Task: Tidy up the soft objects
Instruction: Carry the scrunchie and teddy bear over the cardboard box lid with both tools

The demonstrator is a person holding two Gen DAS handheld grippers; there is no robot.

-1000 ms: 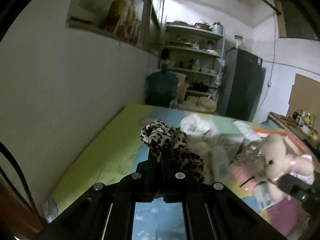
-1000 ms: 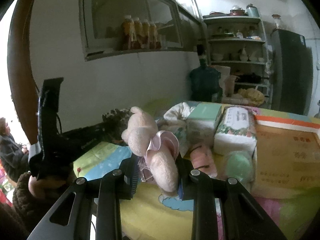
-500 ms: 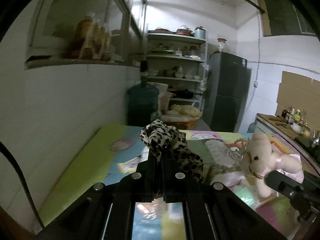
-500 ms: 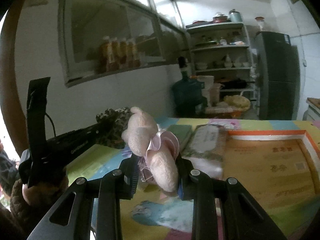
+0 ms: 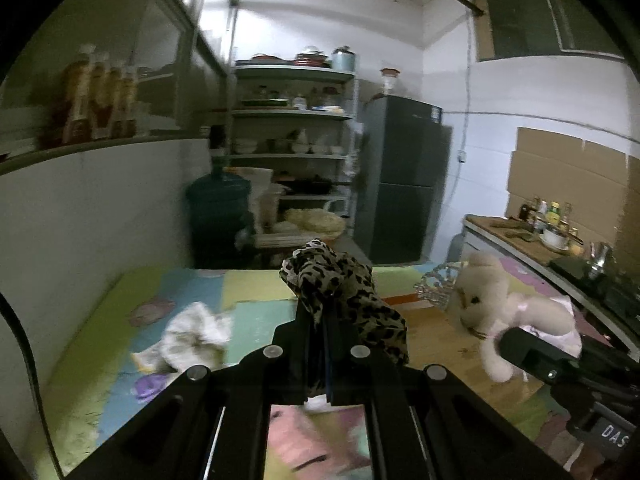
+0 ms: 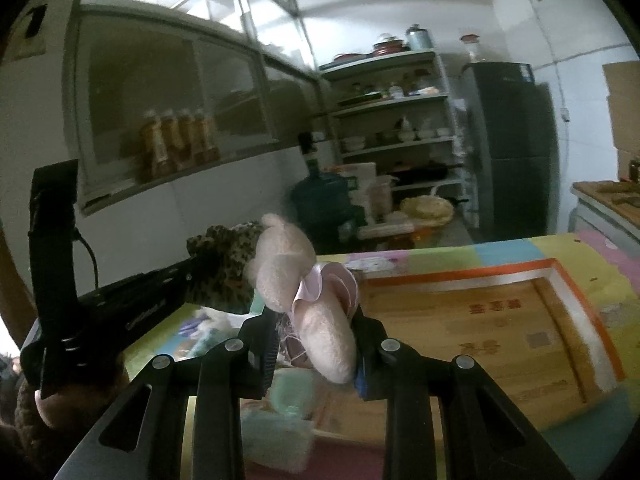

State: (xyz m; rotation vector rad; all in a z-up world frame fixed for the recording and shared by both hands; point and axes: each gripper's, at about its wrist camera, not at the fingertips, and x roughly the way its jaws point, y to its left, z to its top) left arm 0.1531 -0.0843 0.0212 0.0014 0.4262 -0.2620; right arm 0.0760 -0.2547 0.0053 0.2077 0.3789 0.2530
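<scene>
My left gripper [image 5: 326, 344] was clamped on the leopard-print cloth [image 5: 344, 292]; cloth bunched above the fingertips and draped over the right finger, held up off the worktop [image 5: 120, 320]; my right gripper [image 6: 316, 344] was closed round the pink teddy bear [image 6: 304, 296], jaws pinching its body w/ the pink ruffle at the waist, head tipped up and to the left; in the left wrist view the bear [image 5: 504, 304] hung at the right side w/ the other gripper body below it; in the right wrist view the cloth [image 6: 228, 268] sat just left of the bear's head, the two nearly touching; a shallow cardboard box w/ orange rim [image 6: 516, 320] lay on the worktop under and right of the bear, toward the right edge; a crumpled white cloth [image 5: 192, 336] lay on the colourful mat nr the left edge by the wall; a clear crinkled plastic item [image 5: 436, 288] sat beyond the box nr the far edge; blurred pale-green things [image 6: 280, 412] lay nr the front edge; couldn't tell what they were.
</scene>
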